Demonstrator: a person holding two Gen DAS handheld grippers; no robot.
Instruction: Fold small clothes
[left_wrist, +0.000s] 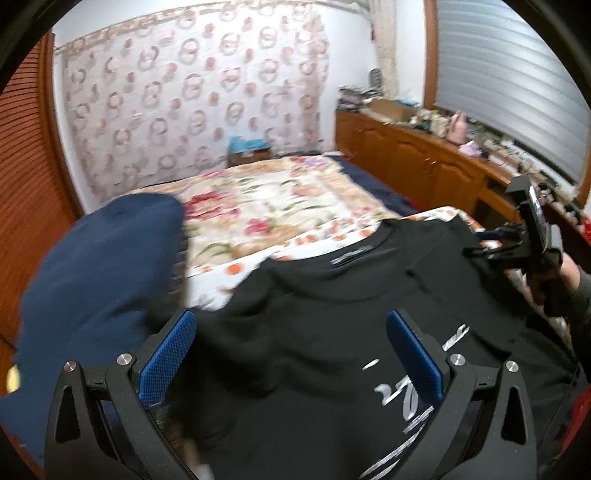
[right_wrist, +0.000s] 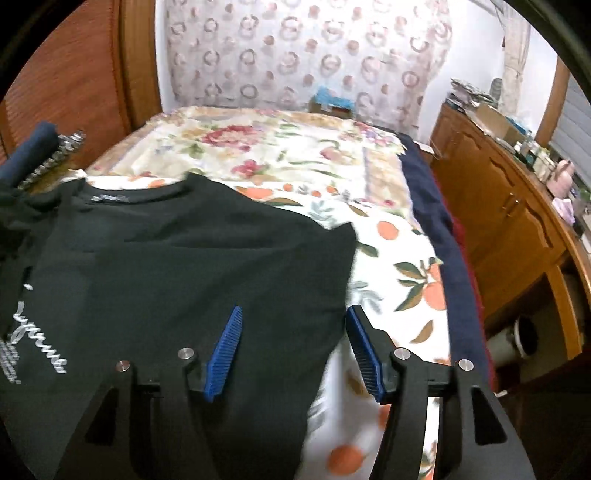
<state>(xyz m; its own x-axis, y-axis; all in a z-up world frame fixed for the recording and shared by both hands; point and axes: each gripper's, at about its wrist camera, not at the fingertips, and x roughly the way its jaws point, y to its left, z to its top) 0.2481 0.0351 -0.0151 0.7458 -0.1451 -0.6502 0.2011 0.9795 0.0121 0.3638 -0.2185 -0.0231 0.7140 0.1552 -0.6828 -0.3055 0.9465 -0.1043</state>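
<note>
A black T-shirt (left_wrist: 332, 314) lies spread on the bed (left_wrist: 258, 199), over a sheet with oranges (right_wrist: 399, 266). The left gripper (left_wrist: 291, 354) hangs above it with fingers wide apart and nothing between them; the shirt's body fills the gap, and the white lettering (left_wrist: 402, 398) runs under the right finger, blurred and cut off by the frame. A dark blue cloth (left_wrist: 96, 280) beside the left finger is too smeared to identify. The right gripper (right_wrist: 295, 350) is also open — the shirt's edge passes between its fingers, not pinched. Its lower part is hidden behind the black jaws. Items on the wooden cabinet (right_wrist: 517, 221) are unclear.
</note>
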